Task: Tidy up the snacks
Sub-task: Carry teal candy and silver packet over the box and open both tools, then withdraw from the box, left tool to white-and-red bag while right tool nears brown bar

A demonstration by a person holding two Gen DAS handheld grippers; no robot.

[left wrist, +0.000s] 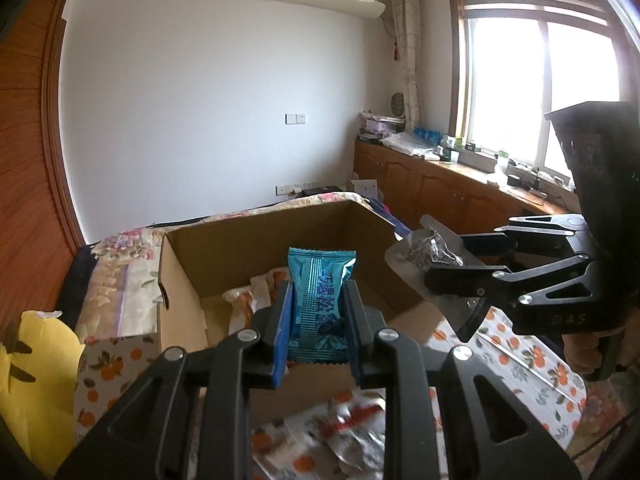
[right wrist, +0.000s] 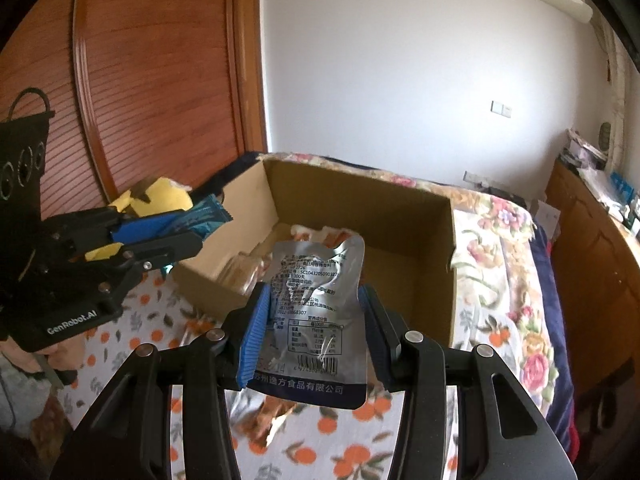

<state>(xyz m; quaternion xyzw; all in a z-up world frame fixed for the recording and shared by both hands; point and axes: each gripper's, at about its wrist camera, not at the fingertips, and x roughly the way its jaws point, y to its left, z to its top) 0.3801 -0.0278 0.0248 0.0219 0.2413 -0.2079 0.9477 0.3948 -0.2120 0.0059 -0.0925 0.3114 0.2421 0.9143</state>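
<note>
Left wrist view: left hand-held gripper (left wrist: 318, 312) clamped narrow on teal foil snack packet (left wrist: 319, 300), upright above open brown cardboard box (left wrist: 256, 240).
Right wrist view: right hand-held gripper (right wrist: 316, 334) pinching silver printed foil snack pouch (right wrist: 316, 312), held over near box wall. Pale wrapped snacks (left wrist: 244, 300) lying inside box. Loose packets (left wrist: 344, 424) on orange-print cloth (left wrist: 520, 360) near box.

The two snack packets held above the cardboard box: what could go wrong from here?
1. The silver pouch is slick and crumpled; the right gripper pinches only its sides, so it may slip out before it is over the cardboard box.
2. The left gripper with the teal packet hangs close to the right one; they might collide over the box.
3. Loose packets on the cloth in front could be knocked.
</note>
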